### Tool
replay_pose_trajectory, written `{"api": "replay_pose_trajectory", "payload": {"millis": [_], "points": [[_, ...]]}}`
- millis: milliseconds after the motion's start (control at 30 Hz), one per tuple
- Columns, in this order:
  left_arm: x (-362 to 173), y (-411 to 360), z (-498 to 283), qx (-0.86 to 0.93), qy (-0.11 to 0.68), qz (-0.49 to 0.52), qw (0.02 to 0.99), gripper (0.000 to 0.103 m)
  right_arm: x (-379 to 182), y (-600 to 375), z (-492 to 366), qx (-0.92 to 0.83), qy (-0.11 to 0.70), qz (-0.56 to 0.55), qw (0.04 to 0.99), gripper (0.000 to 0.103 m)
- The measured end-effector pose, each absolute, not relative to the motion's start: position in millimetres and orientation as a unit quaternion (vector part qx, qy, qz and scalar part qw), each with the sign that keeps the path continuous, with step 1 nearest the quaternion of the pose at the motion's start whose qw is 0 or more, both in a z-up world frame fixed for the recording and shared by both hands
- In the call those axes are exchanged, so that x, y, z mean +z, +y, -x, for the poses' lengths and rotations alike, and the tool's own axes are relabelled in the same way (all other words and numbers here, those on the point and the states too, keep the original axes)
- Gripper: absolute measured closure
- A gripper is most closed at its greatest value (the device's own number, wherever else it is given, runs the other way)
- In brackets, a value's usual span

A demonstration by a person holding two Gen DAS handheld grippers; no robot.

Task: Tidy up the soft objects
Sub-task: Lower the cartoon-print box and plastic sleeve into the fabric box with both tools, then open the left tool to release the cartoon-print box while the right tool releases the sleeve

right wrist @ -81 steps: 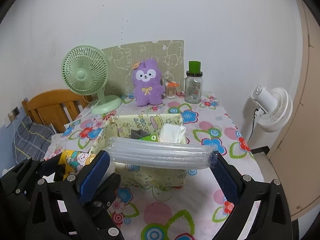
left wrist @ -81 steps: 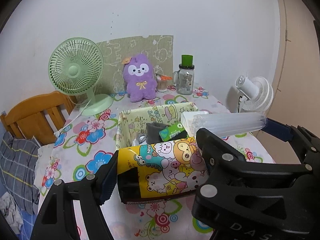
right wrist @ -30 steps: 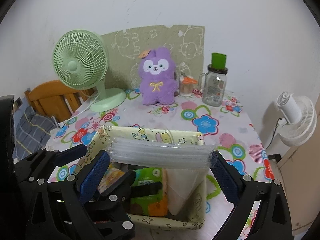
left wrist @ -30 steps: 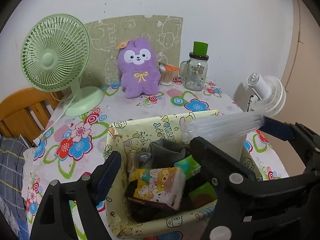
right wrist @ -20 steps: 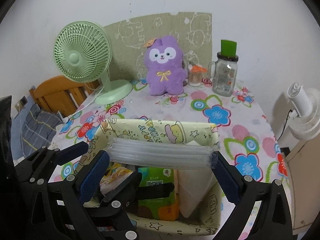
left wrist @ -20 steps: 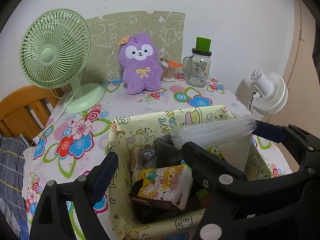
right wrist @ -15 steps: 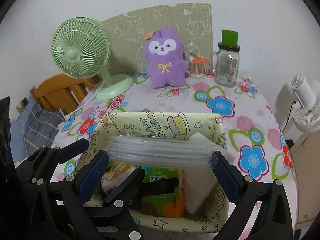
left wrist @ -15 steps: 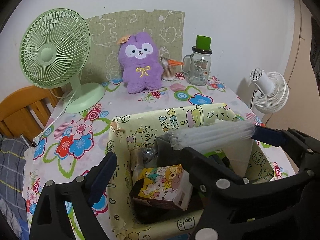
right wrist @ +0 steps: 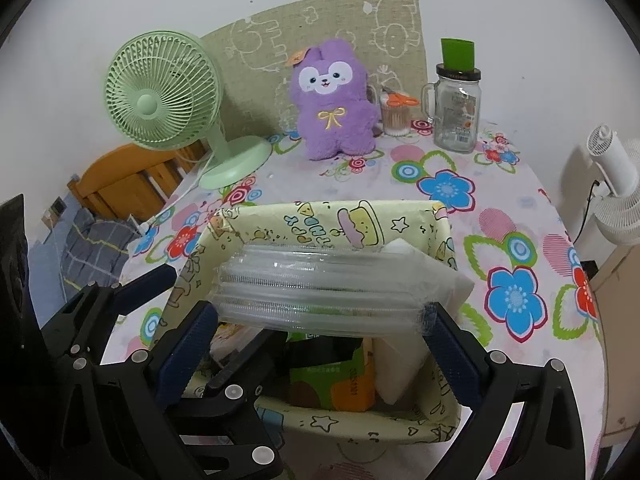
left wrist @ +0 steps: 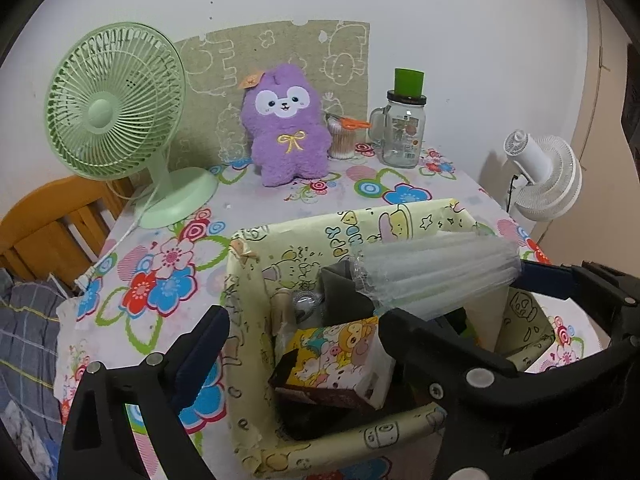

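Observation:
A yellow cartoon-print fabric bin (left wrist: 360, 232) (right wrist: 332, 216) stands on the flowered table. My left gripper (left wrist: 304, 340) is open over its left half; a yellow cartoon-print packet (left wrist: 340, 360) lies loose in the bin below it. My right gripper (right wrist: 320, 320) is shut on a clear plastic-wrapped stack of cups (right wrist: 320, 292) (left wrist: 432, 272), held sideways just over the bin's opening. Inside the bin are a green and orange pack (right wrist: 332, 384), a white tissue pack (right wrist: 420, 280) and a grey item (left wrist: 344, 292).
A purple plush toy (left wrist: 286, 124) (right wrist: 334, 100) sits at the back of the table. A green desk fan (left wrist: 116, 120) stands back left. A glass jar with green lid (left wrist: 402, 120) and a cotton-swab cup (left wrist: 342, 136) stand back right. A white fan (left wrist: 540, 176) is beyond the right edge.
My left gripper let go of the yellow packet into the bin and stands open. My right gripper has brought the cup stack forward and down over the bin.

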State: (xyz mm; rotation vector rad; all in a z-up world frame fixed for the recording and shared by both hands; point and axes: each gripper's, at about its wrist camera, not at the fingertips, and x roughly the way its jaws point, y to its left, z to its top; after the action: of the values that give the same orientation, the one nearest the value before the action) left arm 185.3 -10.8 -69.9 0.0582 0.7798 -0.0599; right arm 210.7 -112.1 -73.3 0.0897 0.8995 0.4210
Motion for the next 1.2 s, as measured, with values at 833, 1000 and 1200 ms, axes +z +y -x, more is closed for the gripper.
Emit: {"api": "replay_pose_trajectory", "payload": {"millis": [833,1000,1200], "points": [[-72.1,-5.9,-160.7,-0.050,0.379,-0.008,0.924,0.006,-80.5,-98.4,-195.7,0.211,0.464,-0.066,0.858,0.000],[-74.2,-5.5,-165.8,-0.035,0.378,-0.006,0.925,0.005,-87.0,-105.8,-201.6,0.201,0.488,-0.094,0.844,0.000],[-76.7,-5.4,-169.5,-0.026,0.386,-0.011,0.922,0.002,-87.1,-109.2,-203.2,0.194,0.492,-0.088,0.844,0.000]]}}
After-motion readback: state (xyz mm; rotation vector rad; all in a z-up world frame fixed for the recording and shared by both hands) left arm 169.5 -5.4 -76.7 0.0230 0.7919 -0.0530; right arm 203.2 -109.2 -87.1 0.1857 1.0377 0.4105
